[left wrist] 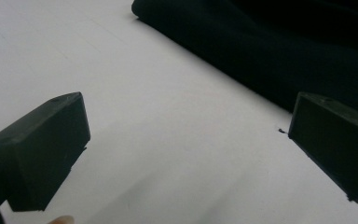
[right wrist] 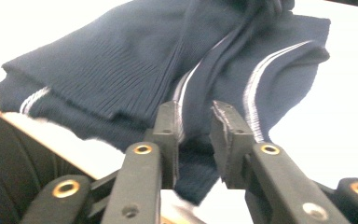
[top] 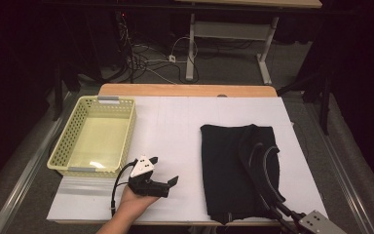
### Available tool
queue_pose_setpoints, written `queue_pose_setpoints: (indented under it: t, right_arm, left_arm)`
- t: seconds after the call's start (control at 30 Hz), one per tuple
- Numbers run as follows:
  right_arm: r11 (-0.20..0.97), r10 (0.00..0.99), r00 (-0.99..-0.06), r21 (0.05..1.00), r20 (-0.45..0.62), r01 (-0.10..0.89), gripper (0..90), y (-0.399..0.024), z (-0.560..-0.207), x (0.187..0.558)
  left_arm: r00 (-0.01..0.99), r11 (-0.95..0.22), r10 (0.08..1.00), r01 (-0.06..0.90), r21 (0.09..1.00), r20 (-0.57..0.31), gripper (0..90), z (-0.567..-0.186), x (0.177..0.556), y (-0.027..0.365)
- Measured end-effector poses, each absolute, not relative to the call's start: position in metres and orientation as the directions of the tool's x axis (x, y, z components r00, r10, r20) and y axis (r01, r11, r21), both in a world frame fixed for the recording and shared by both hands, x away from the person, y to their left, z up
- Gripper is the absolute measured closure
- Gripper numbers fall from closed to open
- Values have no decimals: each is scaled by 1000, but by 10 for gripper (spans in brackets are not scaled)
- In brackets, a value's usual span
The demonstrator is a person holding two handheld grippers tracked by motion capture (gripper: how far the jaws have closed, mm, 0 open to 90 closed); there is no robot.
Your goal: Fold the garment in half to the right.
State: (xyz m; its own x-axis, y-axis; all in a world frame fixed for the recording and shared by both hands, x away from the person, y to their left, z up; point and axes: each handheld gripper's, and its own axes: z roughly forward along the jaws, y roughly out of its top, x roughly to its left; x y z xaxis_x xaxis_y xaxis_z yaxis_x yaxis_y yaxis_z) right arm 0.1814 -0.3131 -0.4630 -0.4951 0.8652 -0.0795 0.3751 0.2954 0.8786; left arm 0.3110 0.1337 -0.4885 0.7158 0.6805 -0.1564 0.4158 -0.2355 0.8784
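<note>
So the folded dark navy knit garment (top: 236, 170) isn't in the pale yellow plastic basket (top: 63, 146) yet; left gripper (top: 168, 185) gapes empty, right gripper (right wrist: 196, 126) sits loosened around a fold.

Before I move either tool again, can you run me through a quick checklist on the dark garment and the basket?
1. Folded dark navy knit garment lies on the white table cover: ok.
2. Right tool has a clean hold on the garment's near edge: not ok; jaws stand slightly apart with cloth between, not pressing.
3. Left tool free and open: ok, nothing between its jaws.
4. Left tool close to the garment's left edge: ok, but not touching.
5. Pale yellow perforated plastic basket ready to receive: ok, upright.
</note>
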Motion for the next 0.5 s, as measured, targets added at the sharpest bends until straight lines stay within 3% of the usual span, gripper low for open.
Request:
queue_pose_setpoints:
  t: [0.27,0.5]
  right_arm:
    - [300,844,-529,894,-87,333,640,-301,-450,190]
    - [339,838,-538,862,-95,376,563,-273,-447,246]
  left_arm:
    - [734,-247,663,399,883,-146,0,-489,310,133]
    - [745,-218,647,385,897,-162,0,-490,308,137]
